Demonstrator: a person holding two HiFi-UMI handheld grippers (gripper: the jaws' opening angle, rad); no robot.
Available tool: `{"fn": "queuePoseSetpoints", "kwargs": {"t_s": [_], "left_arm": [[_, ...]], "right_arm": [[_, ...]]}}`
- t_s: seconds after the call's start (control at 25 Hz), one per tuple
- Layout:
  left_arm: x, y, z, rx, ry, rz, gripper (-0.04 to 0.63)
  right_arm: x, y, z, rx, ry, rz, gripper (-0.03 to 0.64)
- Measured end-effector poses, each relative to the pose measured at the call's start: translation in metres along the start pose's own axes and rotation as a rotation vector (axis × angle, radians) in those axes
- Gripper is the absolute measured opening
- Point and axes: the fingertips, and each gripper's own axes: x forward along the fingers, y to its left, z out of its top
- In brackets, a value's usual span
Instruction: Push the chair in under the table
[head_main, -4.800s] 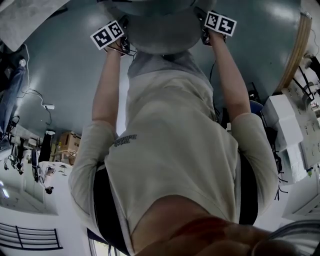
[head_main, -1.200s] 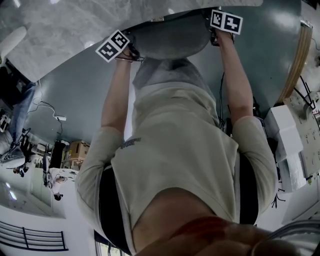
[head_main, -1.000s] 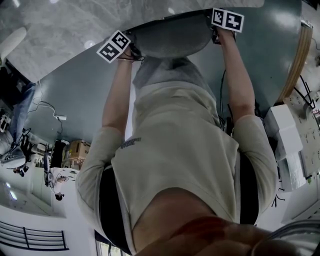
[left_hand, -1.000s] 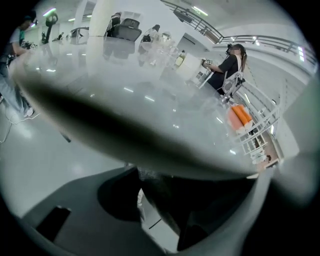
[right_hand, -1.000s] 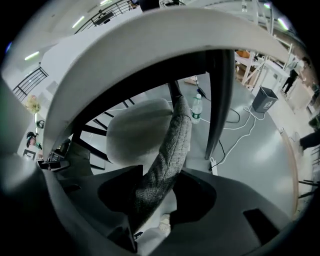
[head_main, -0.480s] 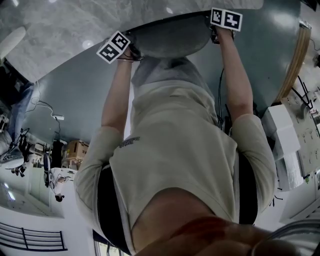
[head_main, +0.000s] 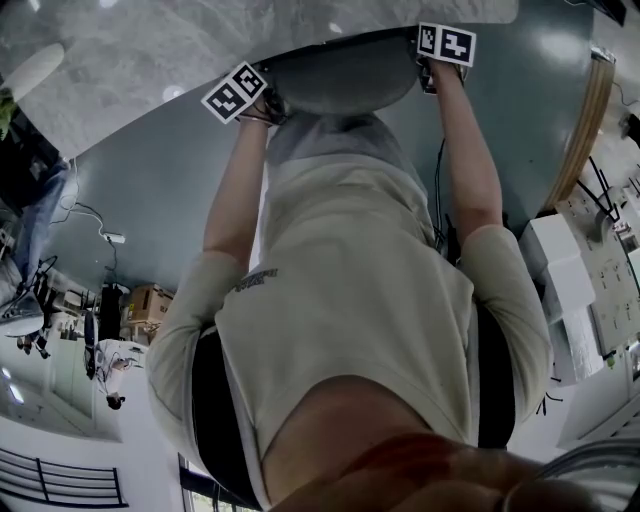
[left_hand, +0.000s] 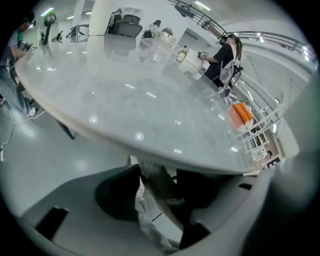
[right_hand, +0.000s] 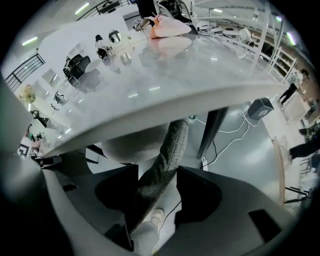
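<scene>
The chair's grey fabric back (head_main: 345, 80) sits tucked against the edge of the pale marble table (head_main: 150, 50). My left gripper (head_main: 262, 105) is at the back's left end and my right gripper (head_main: 425, 78) at its right end. In the left gripper view the back's edge (left_hand: 159, 192) runs between the jaws of the left gripper (left_hand: 157, 175), which are opening, with a gap on the left side. In the right gripper view the fabric edge (right_hand: 167, 155) lies between the opening jaws of the right gripper (right_hand: 157, 172), with a gap on the right. The seat (right_hand: 132, 145) is under the tabletop (right_hand: 150, 95).
A dark table leg (right_hand: 212, 125) stands past the chair, with white cables (right_hand: 235, 132) and a grey box (right_hand: 260, 107) on the floor. White cases (head_main: 560, 260) stand at my right, a cardboard box (head_main: 150, 300) at my left. My shoe (right_hand: 152, 217) is under the right gripper.
Since the earliest frame the chair back and both grippers have moved in under the table's edge. Over the last second the hands have hardly shifted.
</scene>
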Motion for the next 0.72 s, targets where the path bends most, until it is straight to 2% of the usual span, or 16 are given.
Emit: {"fn": "queuePoseSetpoints", "kwargs": {"t_s": [0.4, 0.72], "left_arm": [[-0.031, -0.003, -0.001, 0.025, 0.082, -0.006, 0.225], [-0.051, -0.009, 0.004, 0.047, 0.146, -0.029, 0.225]], "right_arm": [[-0.048, 0.007, 0.006, 0.009, -0.006, -0.029, 0.239], [-0.081, 0.013, 0.026, -0.054, -0.007, -0.042, 0.236]]}}
